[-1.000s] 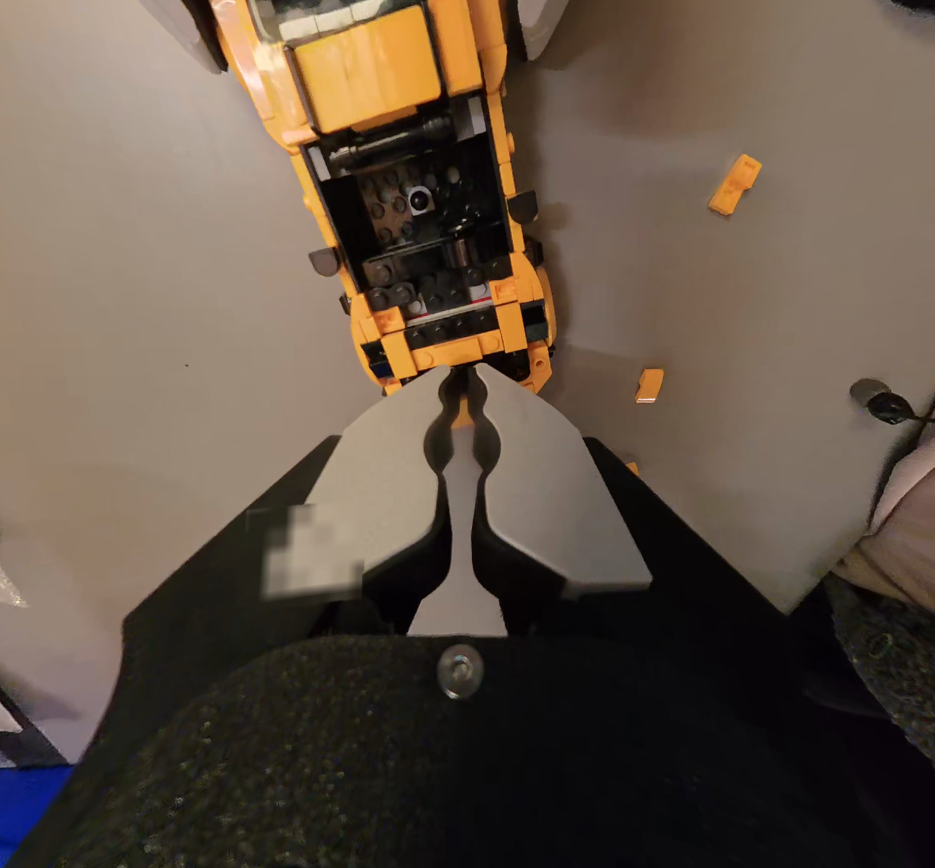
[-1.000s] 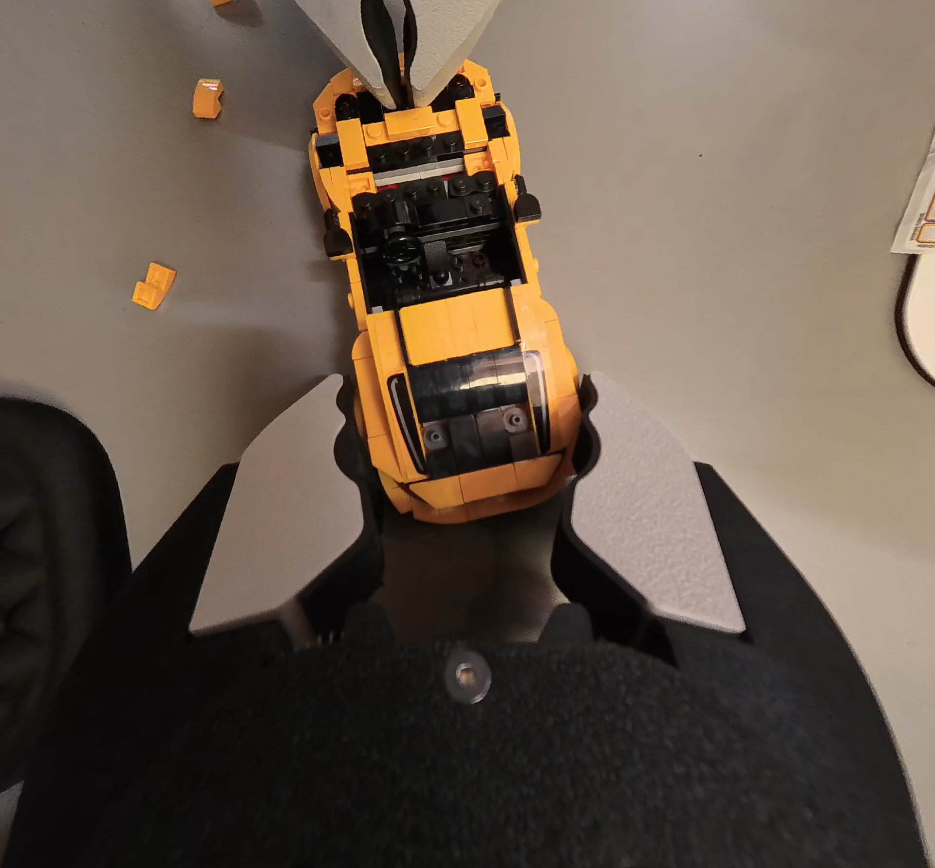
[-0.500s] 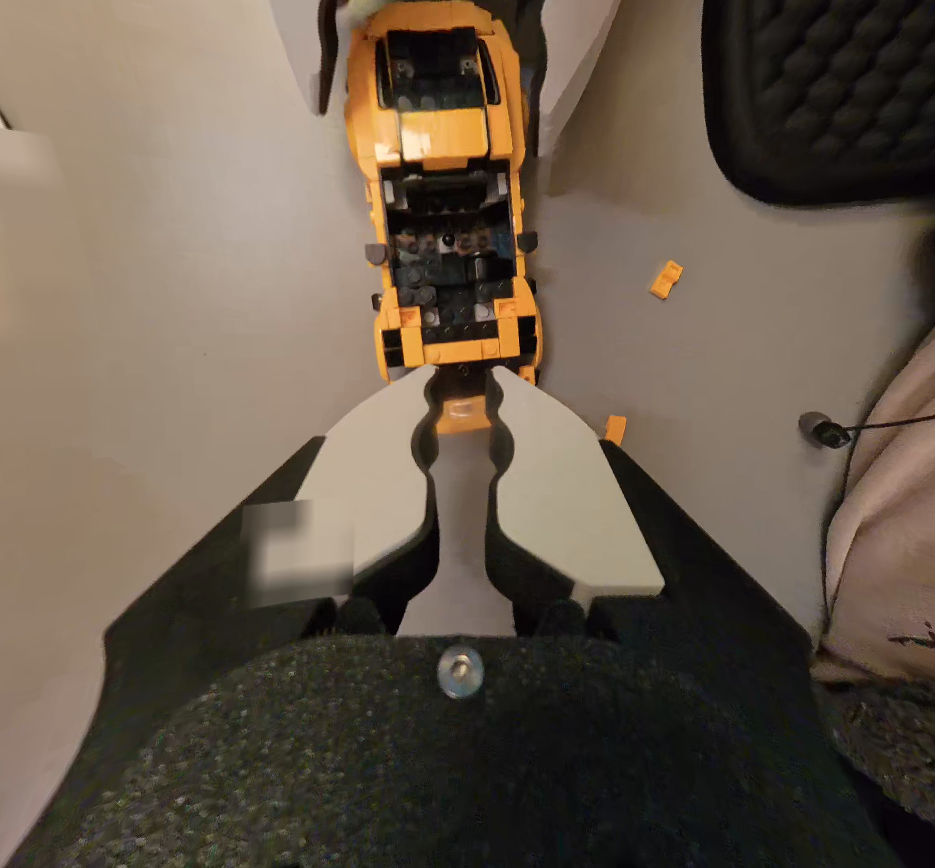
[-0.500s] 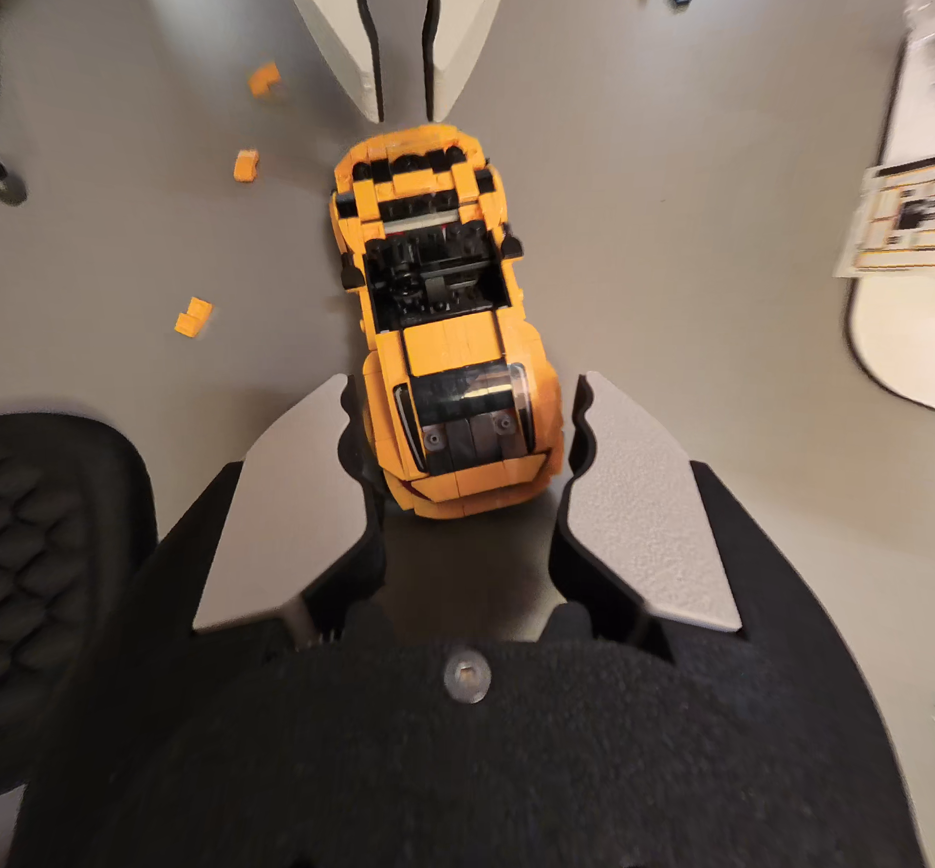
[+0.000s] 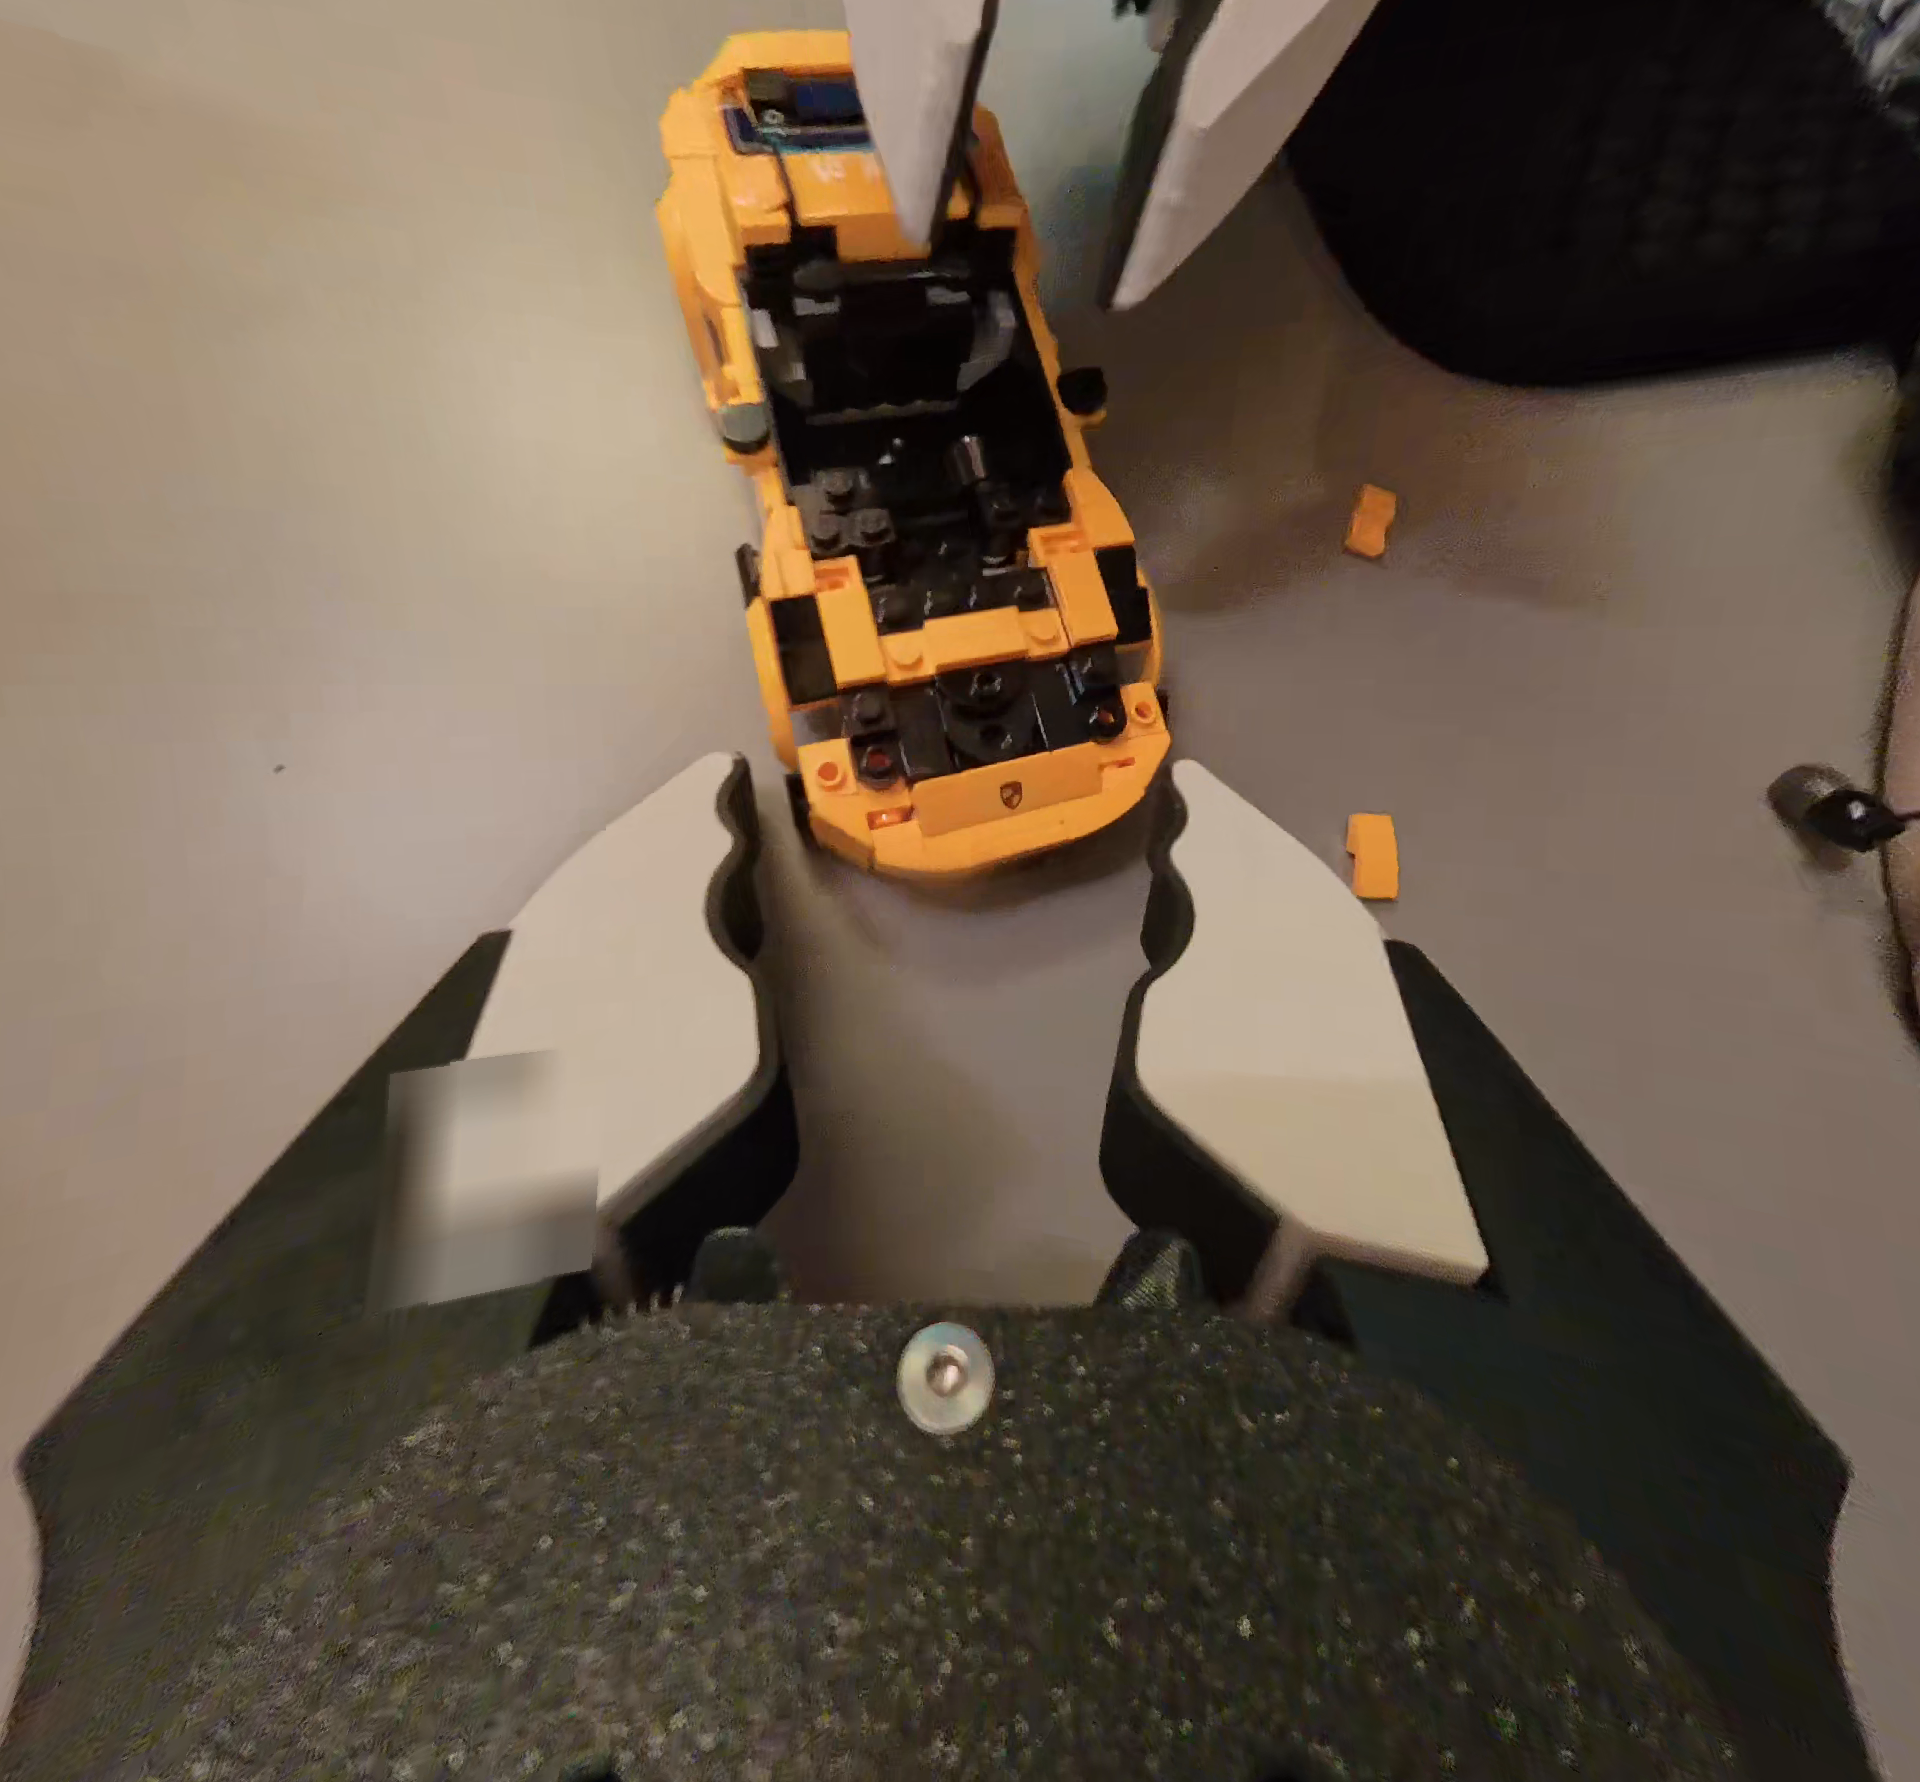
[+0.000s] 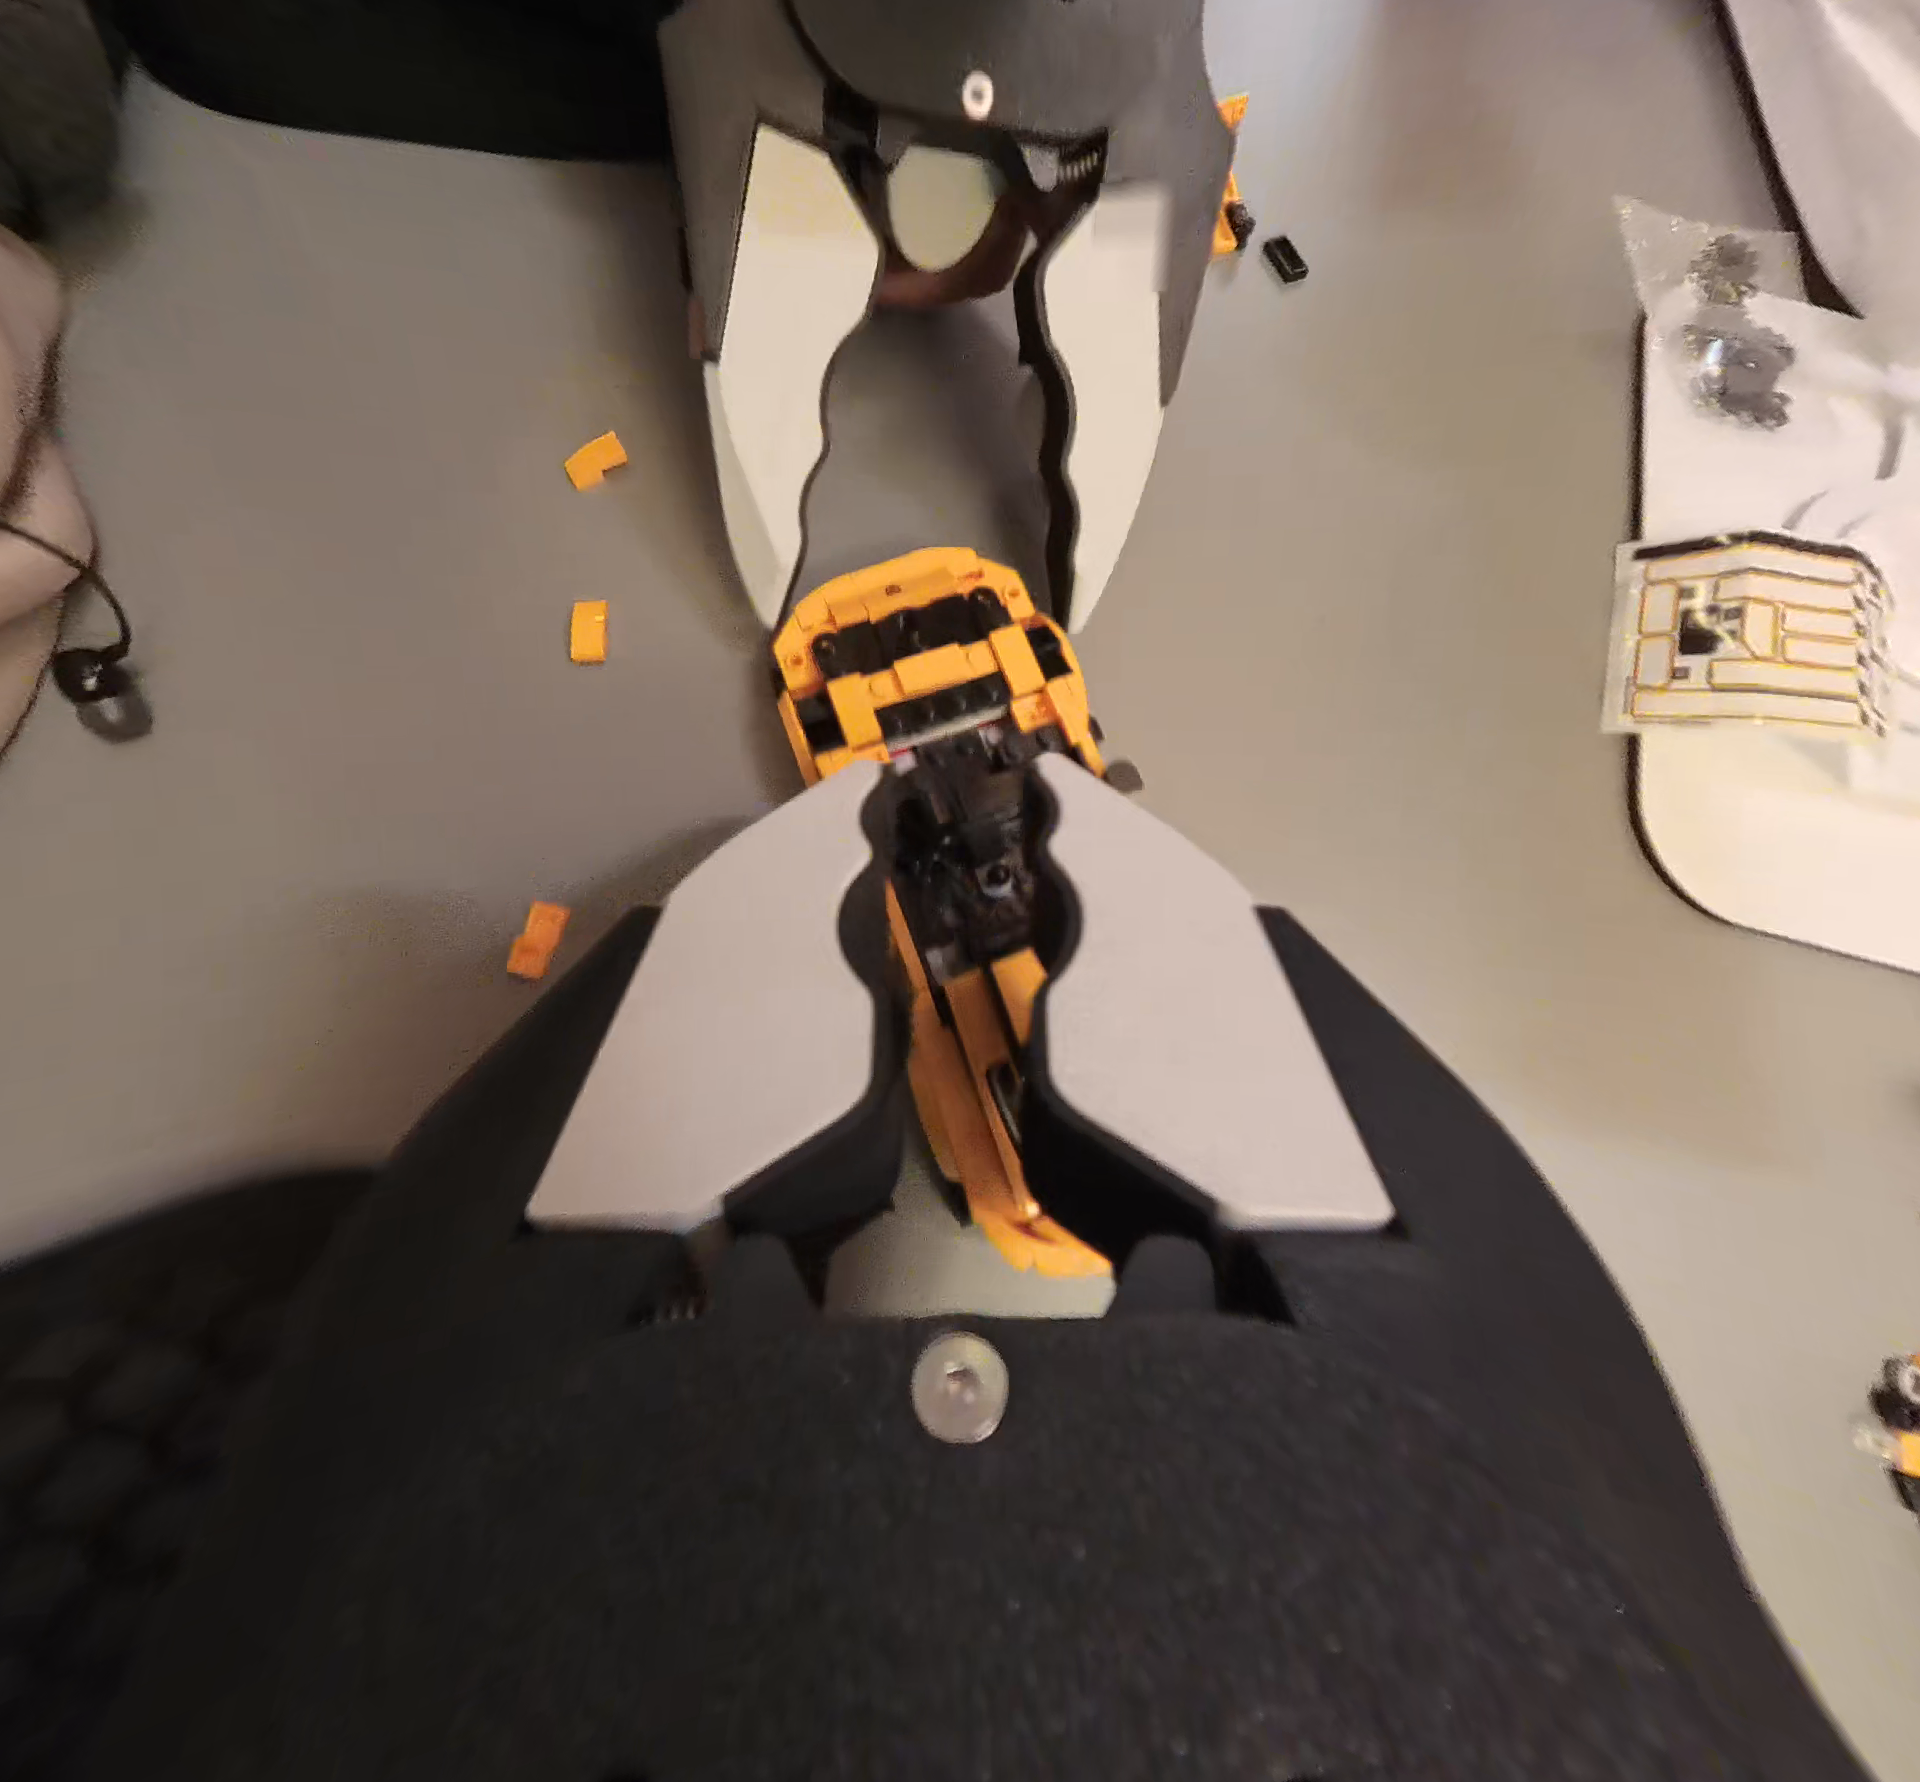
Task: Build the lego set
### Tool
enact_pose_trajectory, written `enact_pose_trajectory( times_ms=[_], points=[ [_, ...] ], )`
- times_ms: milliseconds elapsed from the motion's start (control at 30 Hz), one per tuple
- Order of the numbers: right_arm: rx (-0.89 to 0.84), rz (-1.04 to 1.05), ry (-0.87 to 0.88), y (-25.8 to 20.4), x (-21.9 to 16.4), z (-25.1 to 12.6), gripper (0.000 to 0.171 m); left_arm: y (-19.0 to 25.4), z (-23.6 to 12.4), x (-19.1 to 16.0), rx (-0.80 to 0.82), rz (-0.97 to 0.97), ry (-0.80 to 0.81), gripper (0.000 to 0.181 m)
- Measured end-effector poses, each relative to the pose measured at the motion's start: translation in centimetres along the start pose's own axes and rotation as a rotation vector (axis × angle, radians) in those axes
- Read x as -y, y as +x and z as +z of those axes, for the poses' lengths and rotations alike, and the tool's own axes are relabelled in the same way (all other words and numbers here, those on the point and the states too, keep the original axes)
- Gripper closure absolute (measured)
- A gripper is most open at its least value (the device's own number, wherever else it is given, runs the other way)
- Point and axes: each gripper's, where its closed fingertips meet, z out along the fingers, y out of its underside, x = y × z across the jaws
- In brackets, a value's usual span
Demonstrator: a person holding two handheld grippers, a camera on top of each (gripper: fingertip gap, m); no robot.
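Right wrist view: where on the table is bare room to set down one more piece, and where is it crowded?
Free: the grey table between the orange Lego car and the sticker sheet. Crowded: left of the car, three loose orange pieces; far right, the white mat with a parts bag.

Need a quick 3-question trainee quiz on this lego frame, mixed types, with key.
1. True or false: the left hand-held gripper is shut on the lego car.
2. How many loose orange pieces lie on the table left of the car in the right wrist view? A one, B three, C six.
3. What printed flat item lies on the white board?
Key: 1 false: it is open, with a fingertip on either side of the car's end. 2 B. 3 a sticker sheet.
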Motion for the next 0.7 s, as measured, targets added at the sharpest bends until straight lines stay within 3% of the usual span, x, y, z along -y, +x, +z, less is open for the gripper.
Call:
enact_pose_trajectory(
  times_ms=[200, 467, 700],
  points=[
    [0.003, -0.04, -0.206, -1.2, 0.7, 2.9, 0.171, 0.4, 0.6, -0.3, 0.028, 0.082, 0.013, 0.114],
    [0.034, -0.107, -0.483, -1.6, 0.4, 5.4, 0.169, 0.7, 0.4, -0.6, 0.041, 0.079, 0.016, 0.115],
    [0.043, -0.106, -0.564, -1.5, 0.2, 5.5, 0.171, 0.6, 0.3, -0.6, 0.035, 0.065, 0.025, 0.115]
  ],
)
